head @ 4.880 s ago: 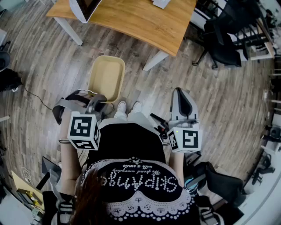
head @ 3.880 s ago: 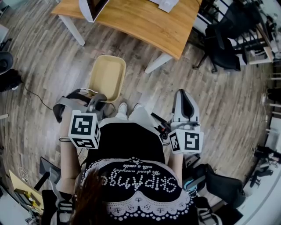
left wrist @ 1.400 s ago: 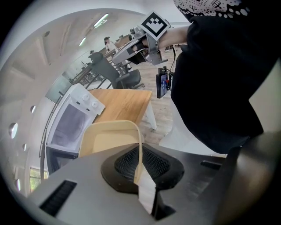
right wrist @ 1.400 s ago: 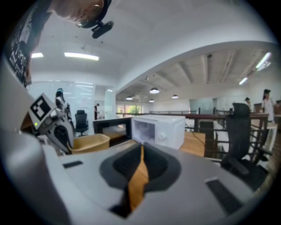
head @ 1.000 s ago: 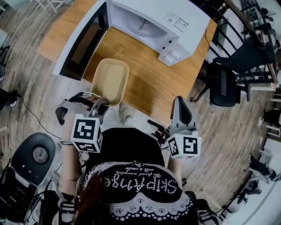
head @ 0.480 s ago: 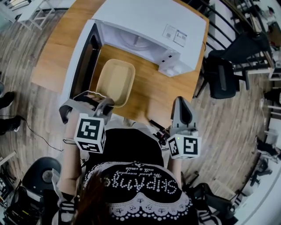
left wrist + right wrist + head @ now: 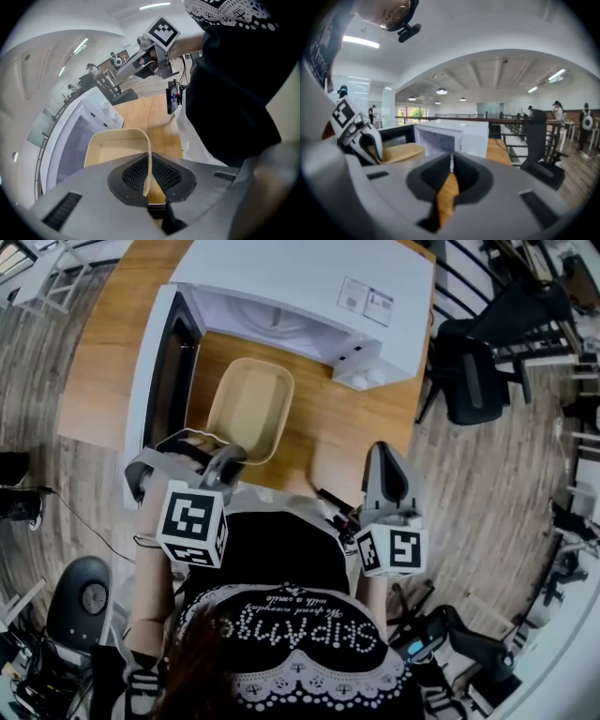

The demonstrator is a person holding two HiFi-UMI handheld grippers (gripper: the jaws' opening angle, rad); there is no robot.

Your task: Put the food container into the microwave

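My left gripper (image 7: 223,457) is shut on the near rim of a beige food container (image 7: 249,409), which hangs level over the wooden table (image 7: 319,432). In the left gripper view the container (image 7: 115,147) has its thin rim clamped between the pads. The white microwave (image 7: 309,292) stands on the table just beyond it, its door (image 7: 155,381) swung wide open to the left and its cavity facing me. My right gripper (image 7: 384,460) is shut and empty, held at the table's near edge to the right. The microwave (image 7: 450,136) also appears ahead in the right gripper view.
A black office chair (image 7: 473,376) stands right of the table, and railings run behind it. A round black stool or device (image 7: 89,601) sits on the wooden floor at lower left. The open door bounds the space left of the container.
The person has walked up to the table: microwave and table have come nearer in view. The container, still held, now hangs over the table in front of the open cavity.
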